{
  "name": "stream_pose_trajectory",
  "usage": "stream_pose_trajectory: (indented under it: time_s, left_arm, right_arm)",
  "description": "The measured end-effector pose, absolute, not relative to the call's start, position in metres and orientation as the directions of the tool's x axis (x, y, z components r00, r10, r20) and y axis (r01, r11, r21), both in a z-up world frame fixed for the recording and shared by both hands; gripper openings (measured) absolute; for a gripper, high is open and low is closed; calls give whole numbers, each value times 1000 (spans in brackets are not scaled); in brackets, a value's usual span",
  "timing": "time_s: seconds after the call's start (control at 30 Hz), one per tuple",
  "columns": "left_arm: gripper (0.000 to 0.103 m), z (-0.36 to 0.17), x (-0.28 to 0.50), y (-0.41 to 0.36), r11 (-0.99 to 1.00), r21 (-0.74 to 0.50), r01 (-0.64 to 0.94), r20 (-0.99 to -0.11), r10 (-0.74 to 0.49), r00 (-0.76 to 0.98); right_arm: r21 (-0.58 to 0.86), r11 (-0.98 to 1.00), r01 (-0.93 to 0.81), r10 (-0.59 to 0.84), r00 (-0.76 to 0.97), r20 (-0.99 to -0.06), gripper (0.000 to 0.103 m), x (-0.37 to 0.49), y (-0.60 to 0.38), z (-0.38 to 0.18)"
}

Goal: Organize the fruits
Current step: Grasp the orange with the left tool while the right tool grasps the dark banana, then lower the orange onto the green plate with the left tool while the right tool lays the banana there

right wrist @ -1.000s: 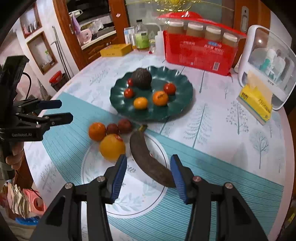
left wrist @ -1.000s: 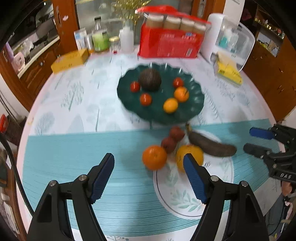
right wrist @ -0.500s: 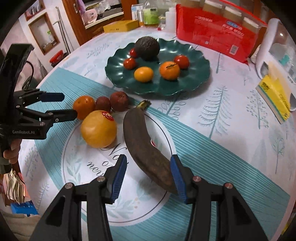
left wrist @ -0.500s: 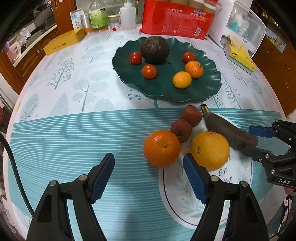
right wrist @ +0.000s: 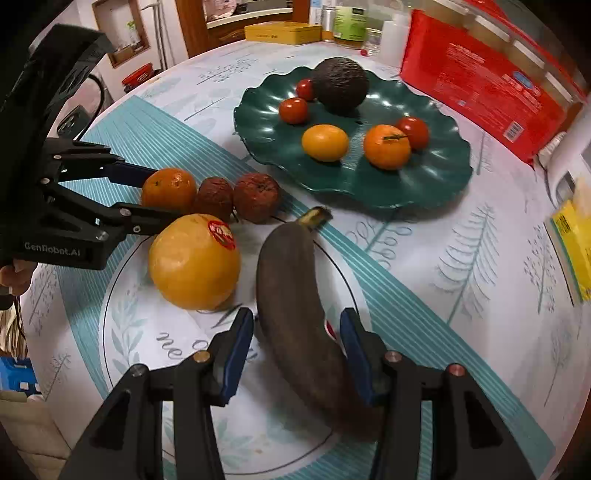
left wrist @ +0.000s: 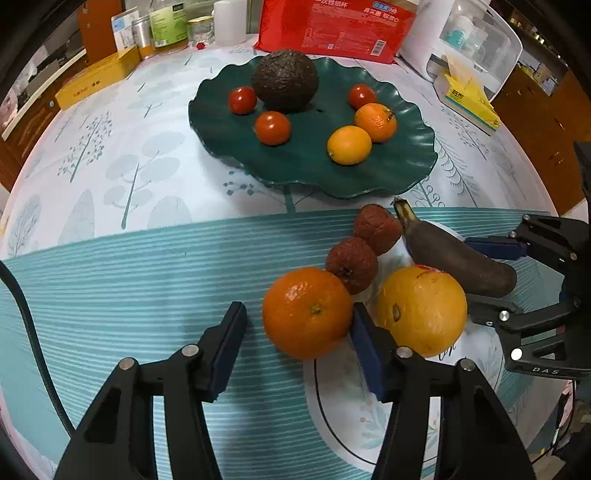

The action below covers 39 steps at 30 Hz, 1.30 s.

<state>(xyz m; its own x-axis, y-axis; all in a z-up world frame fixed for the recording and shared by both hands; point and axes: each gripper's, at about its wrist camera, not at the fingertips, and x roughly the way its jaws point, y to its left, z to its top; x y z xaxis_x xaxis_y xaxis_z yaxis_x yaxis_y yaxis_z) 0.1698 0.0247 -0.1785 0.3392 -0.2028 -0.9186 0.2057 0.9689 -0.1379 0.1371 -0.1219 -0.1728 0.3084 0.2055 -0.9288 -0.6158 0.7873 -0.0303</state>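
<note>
The left gripper [left wrist: 297, 332] sits low over the counter [left wrist: 110, 184] with its fingers [left wrist: 225, 343] spread on either side of the small orange [left wrist: 306, 312]. The right-hand pad touches or nearly touches the fruit, while a gap shows at the left pad, so the grip is released and not yet clenched. In the right wrist view the same gripper [right wrist: 147, 194] reaches in from the left, one finger behind the small orange [right wrist: 168, 190] and one in front.

The right gripper [right wrist: 295, 345] straddles the blackened banana [right wrist: 295, 306] near its blunt end, its fingers [right wrist: 236, 350] apart with a narrow gap on each side; it too is released. The banana lies flat on the counter with its stem toward the green plate [right wrist: 424, 173].

Just beside the small orange lie two wrinkled brown fruits [left wrist: 352, 264], touching one another, and a large yellow orange [left wrist: 421, 310] bearing a red sticker, which sits between the small orange and the banana.

The green plate [left wrist: 229, 147] holds a dark avocado [left wrist: 284, 79], three tomatoes [left wrist: 272, 127], and two small citrus fruits [left wrist: 349, 144]. Behind it stand a red package [left wrist: 332, 26], a yellow box [left wrist: 96, 77] and some bottles [left wrist: 166, 26].
</note>
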Motion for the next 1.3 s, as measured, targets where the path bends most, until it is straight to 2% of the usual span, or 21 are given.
stream_pose_trajectory:
  time_s: [0.07, 0.13, 0.17, 0.67, 1.0, 1.3]
  left_arm:
    - [50, -178, 172, 23, 967, -142, 213, -916, -210, 342]
    - [46, -178, 173, 24, 964, -150, 218, -913, -219, 344]
    - [45, -178, 174, 23, 963, -153, 220, -912, -224, 344]
    - [42, -170, 151, 28, 978, -150, 145, -905, -194, 378]
    - [42, -140, 123, 37, 983, -167, 79, -888, -185, 422]
    - [42, -97, 114, 33, 984, -160, 74, -863, -176, 474]
  right_arm:
    - [-30, 781, -624, 211, 309, -927, 49, 140, -119, -174]
    - [-30, 776, -630, 216, 311, -925, 41, 141, -118, -174]
    - [-32, 774, -632, 217, 313, -925, 41, 142, -117, -175]
    - [-58, 805, -591, 207, 370, -906, 35, 125, -122, -171]
    - [34, 884, -466, 246, 402, -882, 31, 113, -153, -142]
    - [143, 905, -402, 325, 430, -842, 31, 112, -164, -91]
